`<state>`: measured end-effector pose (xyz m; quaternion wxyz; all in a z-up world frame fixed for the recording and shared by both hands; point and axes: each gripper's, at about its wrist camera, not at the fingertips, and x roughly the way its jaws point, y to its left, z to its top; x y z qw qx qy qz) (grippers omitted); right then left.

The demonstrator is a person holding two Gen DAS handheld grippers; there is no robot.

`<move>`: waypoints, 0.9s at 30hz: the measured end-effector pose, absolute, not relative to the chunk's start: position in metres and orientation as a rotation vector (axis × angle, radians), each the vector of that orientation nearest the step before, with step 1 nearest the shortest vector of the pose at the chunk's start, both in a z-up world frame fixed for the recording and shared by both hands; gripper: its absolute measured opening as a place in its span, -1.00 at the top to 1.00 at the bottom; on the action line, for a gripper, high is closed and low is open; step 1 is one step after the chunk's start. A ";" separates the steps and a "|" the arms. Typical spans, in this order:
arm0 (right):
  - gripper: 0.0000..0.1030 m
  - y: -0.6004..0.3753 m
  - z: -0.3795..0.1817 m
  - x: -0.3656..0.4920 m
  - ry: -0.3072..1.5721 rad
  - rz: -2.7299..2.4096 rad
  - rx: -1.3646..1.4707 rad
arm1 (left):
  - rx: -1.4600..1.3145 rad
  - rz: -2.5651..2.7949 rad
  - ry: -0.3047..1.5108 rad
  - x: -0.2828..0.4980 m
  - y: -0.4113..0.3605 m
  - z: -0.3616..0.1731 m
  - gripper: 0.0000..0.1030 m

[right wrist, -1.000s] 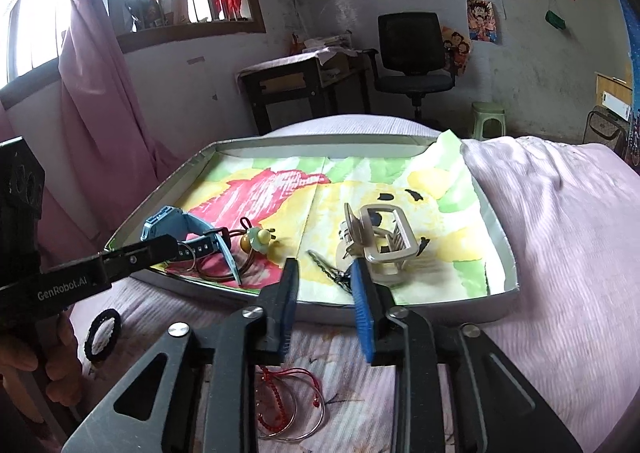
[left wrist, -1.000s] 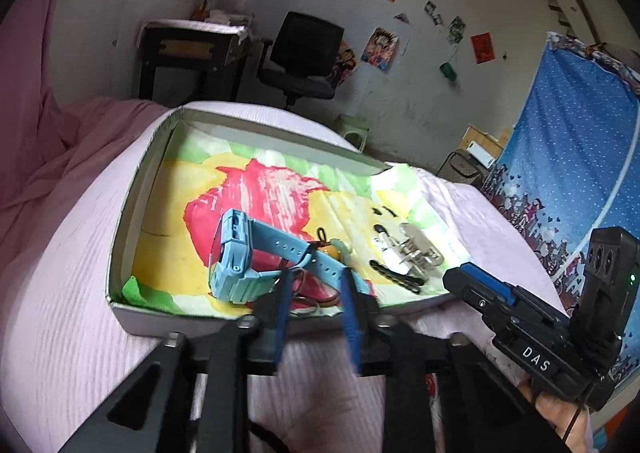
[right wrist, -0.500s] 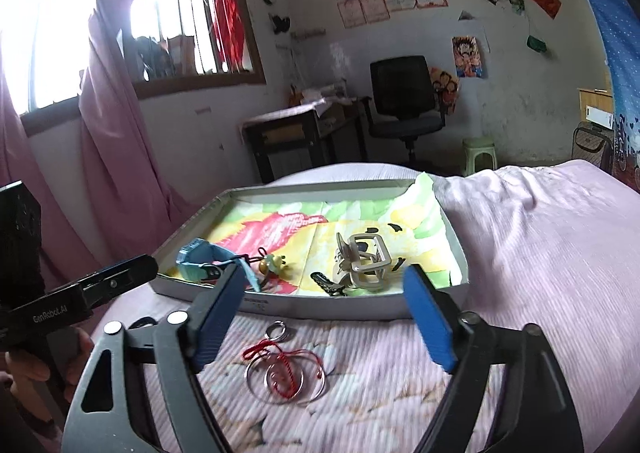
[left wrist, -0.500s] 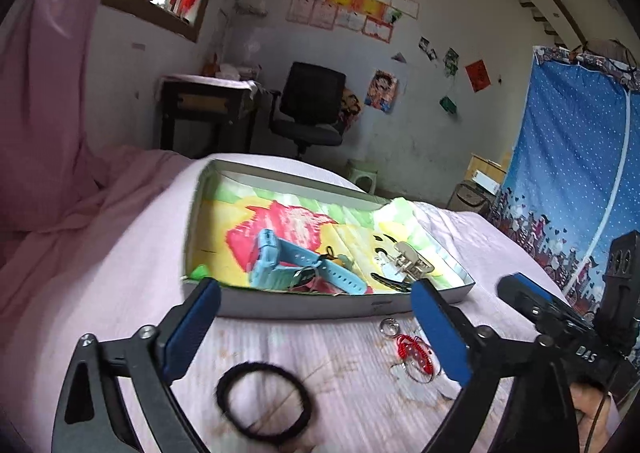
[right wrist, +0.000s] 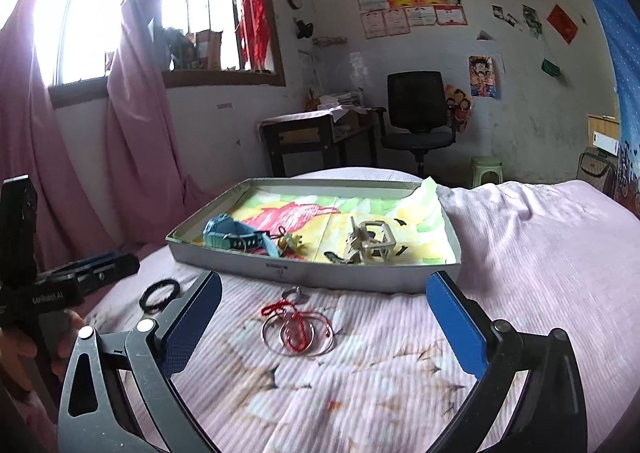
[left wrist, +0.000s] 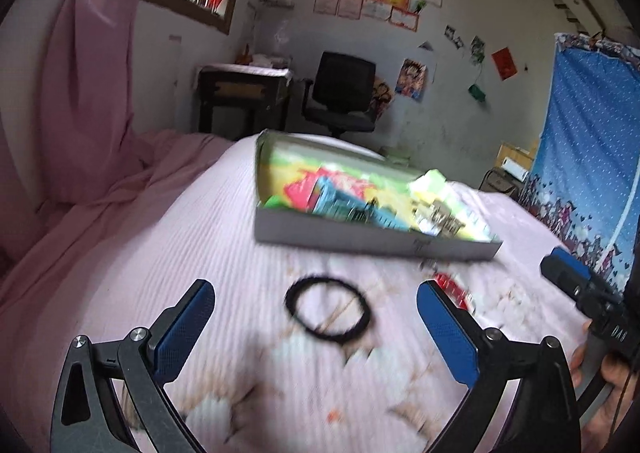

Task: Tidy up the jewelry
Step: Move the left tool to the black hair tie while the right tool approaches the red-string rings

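**Mei:** Left wrist view first: the left gripper (left wrist: 316, 327) is standing wide apart with nothing between its blue pads, and its jaws are still opening. A black hair tie (left wrist: 327, 311) is lying on the pink bedspread (left wrist: 200, 237) just ahead of it.

**Tao:** And the tray?

**Mei:** The shallow grey box (left wrist: 360, 239) is sitting at twelve o'clock beyond the tie. It is blurring here, so its contents are reading only as colours.

**Tao:** Right wrist view is showing more. The right gripper (right wrist: 324, 319) is also spreading, jaws opening, nothing in them. Red string bracelet (right wrist: 294, 323) and thin wire bangles (right wrist: 298, 335) are lying together on the bed at its twelve o'clock, a small silver ring (right wrist: 294, 294) touching the string's far end.

**Mei:** Inside the box (right wrist: 352, 279)?

**Tao:** Blue watch (right wrist: 236, 235) is resting at nine o'clock, beige claw clip (right wrist: 370, 243) at three, a small yellow charm (right wrist: 290, 241) between them. A hand (right wrist: 24, 345) is holding the other tool at the frame's nine o'clock.
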<state>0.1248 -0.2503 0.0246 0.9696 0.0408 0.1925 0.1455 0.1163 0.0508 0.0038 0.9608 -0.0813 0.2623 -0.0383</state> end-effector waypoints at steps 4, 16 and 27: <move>-0.96 -0.249 0.024 0.119 0.400 0.299 0.071 | -0.160 -0.063 0.541 0.108 0.053 0.001 -0.98; -0.96 -0.245 0.005 0.130 0.537 0.298 0.039 | -0.112 -0.056 0.596 0.117 0.049 -0.011 -0.98; -0.95 -0.239 -0.010 0.141 0.640 0.288 0.023 | -0.074 -0.039 0.616 0.123 0.043 -0.016 -0.98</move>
